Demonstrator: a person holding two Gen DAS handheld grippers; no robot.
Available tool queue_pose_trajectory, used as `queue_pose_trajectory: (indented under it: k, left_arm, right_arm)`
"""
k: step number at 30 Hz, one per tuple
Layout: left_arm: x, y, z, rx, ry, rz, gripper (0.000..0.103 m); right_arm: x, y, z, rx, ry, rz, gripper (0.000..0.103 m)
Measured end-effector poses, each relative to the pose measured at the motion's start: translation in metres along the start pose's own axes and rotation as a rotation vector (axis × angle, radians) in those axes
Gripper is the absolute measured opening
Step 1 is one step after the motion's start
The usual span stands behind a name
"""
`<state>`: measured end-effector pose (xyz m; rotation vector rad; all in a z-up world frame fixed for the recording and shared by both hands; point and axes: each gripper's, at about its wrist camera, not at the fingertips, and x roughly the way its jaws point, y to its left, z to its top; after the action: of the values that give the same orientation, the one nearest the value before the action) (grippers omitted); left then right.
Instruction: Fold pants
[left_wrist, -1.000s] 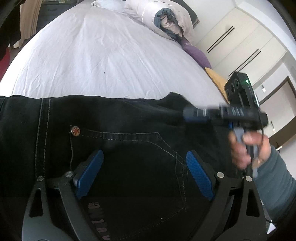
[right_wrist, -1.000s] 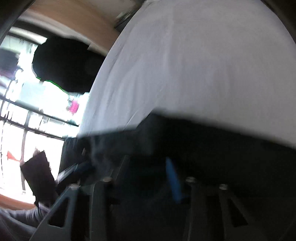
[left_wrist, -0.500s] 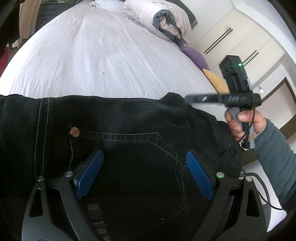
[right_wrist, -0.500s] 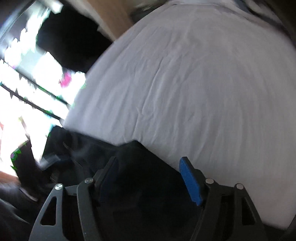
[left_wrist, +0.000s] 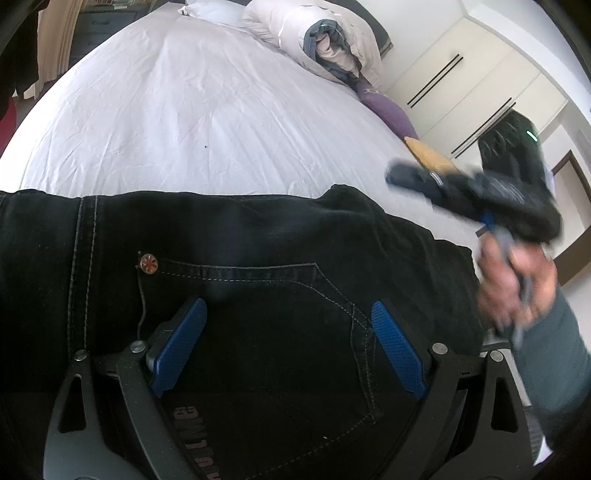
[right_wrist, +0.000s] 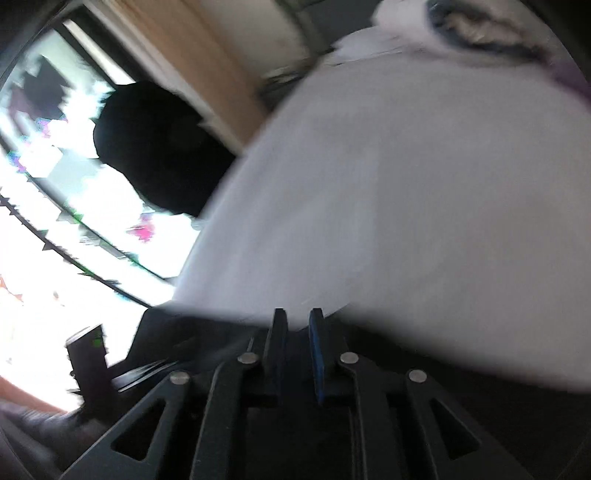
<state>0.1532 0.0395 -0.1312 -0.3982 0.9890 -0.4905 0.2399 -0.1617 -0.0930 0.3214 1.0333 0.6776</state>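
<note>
White bed sheet (left_wrist: 207, 122) carries the black jeans (left_wrist: 258, 280), their long axis running along its near edge. Left gripper (left_wrist: 284, 343) hovers over the back pocket, jaws spread wide and empty. Right gripper (right_wrist: 297, 334), beyond the jeans' right end, has jaws closing with nothing visible between them.
</note>
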Motion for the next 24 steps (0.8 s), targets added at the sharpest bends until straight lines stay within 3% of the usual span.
queue_pose_trajectory:
  k: [2, 3, 4, 5, 6, 7, 9, 11, 12, 13, 14, 16, 19, 21, 22, 23, 24]
  left_arm:
    - [0.0, 0.0, 0.0, 0.001, 0.001, 0.0, 0.091]
    - [0.0, 0.0, 0.0, 0.0, 0.002, -0.001, 0.091]
    - [0.001, 0.0, 0.001, -0.002, 0.004, -0.001, 0.091]
    - [0.001, -0.001, 0.001, -0.002, 0.007, 0.0, 0.091]
    - [0.001, -0.001, 0.002, -0.001, 0.01, 0.003, 0.091]
    - [0.0, -0.002, 0.002, -0.001, 0.011, 0.005, 0.091]
    - [0.001, -0.003, 0.002, 0.003, 0.012, 0.011, 0.091]
    - [0.002, -0.004, 0.003, 0.005, 0.014, 0.018, 0.091]
    - [0.002, -0.004, 0.003, 0.007, 0.016, 0.022, 0.091]
    - [0.003, -0.006, 0.004, 0.011, 0.018, 0.029, 0.091]
    - [0.003, -0.008, 0.004, 0.017, 0.022, 0.04, 0.091]
    - [0.001, -0.013, 0.006, 0.01, 0.025, 0.058, 0.091]
    - [-0.002, -0.027, 0.011, -0.028, 0.02, -0.021, 0.091]
    - [0.0, -0.042, 0.013, 0.007, 0.02, -0.031, 0.092]
    - [0.005, -0.049, 0.013, 0.037, 0.031, -0.027, 0.092]
    - [0.012, -0.053, 0.012, 0.057, 0.051, -0.008, 0.092]
    - [0.019, -0.052, 0.011, 0.06, 0.075, 0.012, 0.091]
  right_arm:
    - [0.014, 0.0, -0.025, 0.031, 0.067, 0.044, 0.018]
    - [0.021, -0.008, -0.034, 0.05, 0.099, 0.024, 0.018]
    - [0.029, -0.02, -0.046, 0.083, 0.127, -0.031, 0.001]
    - [0.03, -0.037, -0.054, 0.148, 0.123, -0.043, 0.0]
    - [0.022, -0.055, -0.059, 0.228, 0.077, -0.011, 0.0]
    - [0.008, -0.069, -0.06, 0.272, 0.027, -0.033, 0.0]
    - [-0.034, -0.104, -0.063, 0.352, -0.095, -0.153, 0.0]
    - [-0.073, -0.129, -0.071, 0.426, -0.172, -0.362, 0.0]
    - [-0.097, -0.145, -0.079, 0.487, -0.205, -0.457, 0.002]
    - [-0.121, -0.155, -0.09, 0.552, -0.245, -0.496, 0.009]
    - [-0.141, -0.16, -0.095, 0.577, -0.288, -0.458, 0.012]
    - [-0.166, -0.144, -0.109, 0.574, -0.37, -0.3, 0.034]
    - [-0.156, -0.099, -0.131, 0.449, -0.334, -0.03, 0.06]
    - [-0.138, -0.087, -0.145, 0.394, -0.264, 0.034, 0.06]
    - [-0.125, -0.089, -0.153, 0.384, -0.22, 0.016, 0.056]
    - [-0.114, -0.091, -0.158, 0.394, -0.199, -0.014, 0.045]
    - [-0.115, -0.104, -0.165, 0.415, -0.211, -0.022, 0.017]
